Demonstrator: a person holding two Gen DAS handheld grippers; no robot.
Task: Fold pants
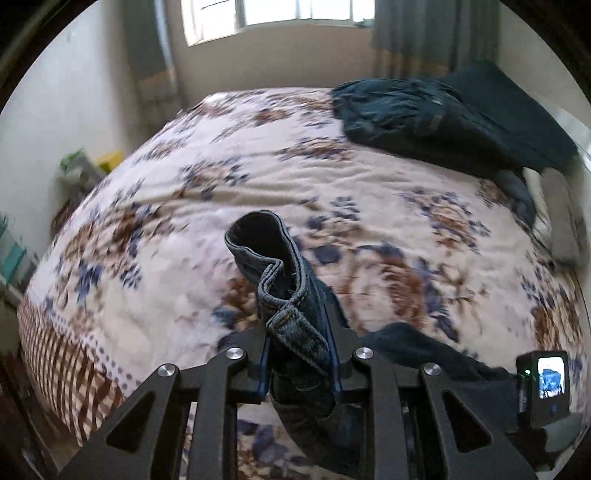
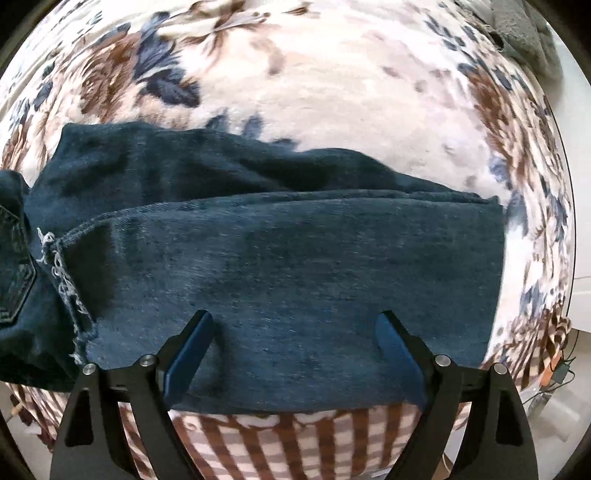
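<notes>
Dark denim fills our view: our left gripper (image 1: pixel 299 354) is clamped on the waistband of the pants (image 1: pixel 280 295), which stands up between its fingers at 12 o'clock. Our right gripper (image 2: pixel 293 332) is spread wide, jaws apart over the folded legs of the pants (image 2: pixel 280 258), which lie flat on the floral bedspread (image 2: pixel 332 92). More dark clothes (image 1: pixel 443 118) sit at 2 o'clock.

Both wrist views above bed (image 1: pixel 258 177)

Apparently a home bedroom: floral-quilted bed (image 1: pixel 295 177), curtained window (image 1: pixel 273 14) (blurred), pillow (image 1: pixel 561 214).
</notes>
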